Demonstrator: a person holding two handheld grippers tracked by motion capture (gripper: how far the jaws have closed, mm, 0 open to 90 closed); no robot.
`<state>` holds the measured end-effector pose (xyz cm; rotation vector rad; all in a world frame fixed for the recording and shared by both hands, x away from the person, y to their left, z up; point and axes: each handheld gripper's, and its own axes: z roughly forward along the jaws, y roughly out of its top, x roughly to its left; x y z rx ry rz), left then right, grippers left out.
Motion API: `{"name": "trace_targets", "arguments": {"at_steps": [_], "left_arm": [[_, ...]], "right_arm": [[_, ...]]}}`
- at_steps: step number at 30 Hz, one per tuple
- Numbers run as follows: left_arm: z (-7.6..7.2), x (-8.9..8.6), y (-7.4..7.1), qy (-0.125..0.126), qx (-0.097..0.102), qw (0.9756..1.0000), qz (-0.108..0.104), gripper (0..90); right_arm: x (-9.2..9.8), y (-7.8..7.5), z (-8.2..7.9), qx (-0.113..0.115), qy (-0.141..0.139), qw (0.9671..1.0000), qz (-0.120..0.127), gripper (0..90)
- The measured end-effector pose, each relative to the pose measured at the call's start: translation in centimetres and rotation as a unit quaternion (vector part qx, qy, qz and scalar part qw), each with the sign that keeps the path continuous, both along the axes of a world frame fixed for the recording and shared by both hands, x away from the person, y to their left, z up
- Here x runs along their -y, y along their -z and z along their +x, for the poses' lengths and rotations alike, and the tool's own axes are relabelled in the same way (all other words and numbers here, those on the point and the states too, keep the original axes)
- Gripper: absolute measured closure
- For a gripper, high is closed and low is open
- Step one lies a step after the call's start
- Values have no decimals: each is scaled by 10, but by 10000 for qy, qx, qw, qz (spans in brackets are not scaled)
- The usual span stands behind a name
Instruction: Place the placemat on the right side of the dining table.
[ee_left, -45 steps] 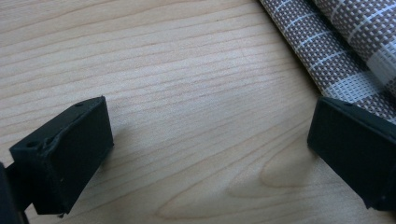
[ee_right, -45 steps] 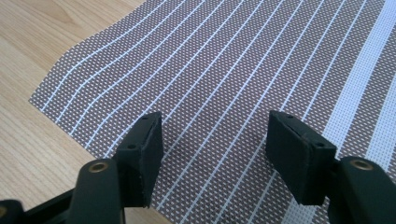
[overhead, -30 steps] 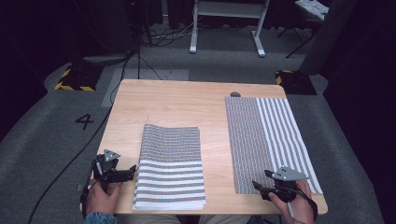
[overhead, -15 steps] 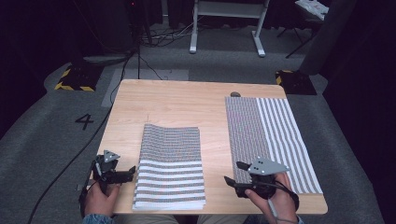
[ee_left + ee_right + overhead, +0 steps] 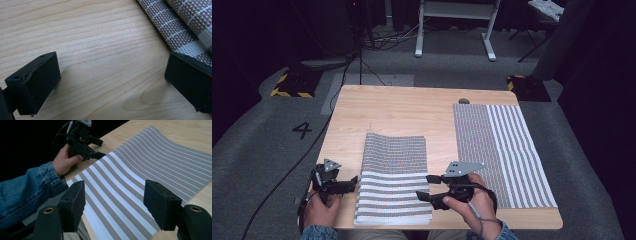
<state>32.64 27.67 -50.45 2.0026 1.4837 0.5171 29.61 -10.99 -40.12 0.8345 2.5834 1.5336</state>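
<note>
You have the folded striped mat lying at the near edge of the bench, untouched by either tool, with your left claw released beside its left edge and your right claw released over its right edge, so gripping it remains.

Blk tongs w/ grey tri plates, blue denim sleeves.

A white "4" on the grey floor.
</note>
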Motion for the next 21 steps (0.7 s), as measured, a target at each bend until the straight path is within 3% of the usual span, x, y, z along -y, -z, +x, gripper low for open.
{"name": "trace_targets", "arguments": {"at_steps": [2,3,7,10,14,21], "left_arm": [[0,0,0,0,-1,10000,0,2],[0,0,0,0,0,10000,1,1],[0,0,0,-18,-2,10000,-15,2],[-1,0,0,-27,-5,10000,-22,2],[-1,1,0,-37,9,10000,-16,2],[-1,0,0,-36,9,10000,-15,2]], "right_arm": [[-4,2,0,91,19,9999,-86,339],[-12,7,2,245,4,9994,-238,337],[-25,15,3,321,-77,9990,-313,330],[-43,25,3,473,-177,9972,-547,328],[-55,34,5,572,-237,9958,-677,328],[-69,59,15,716,-137,9932,-911,329]]}}
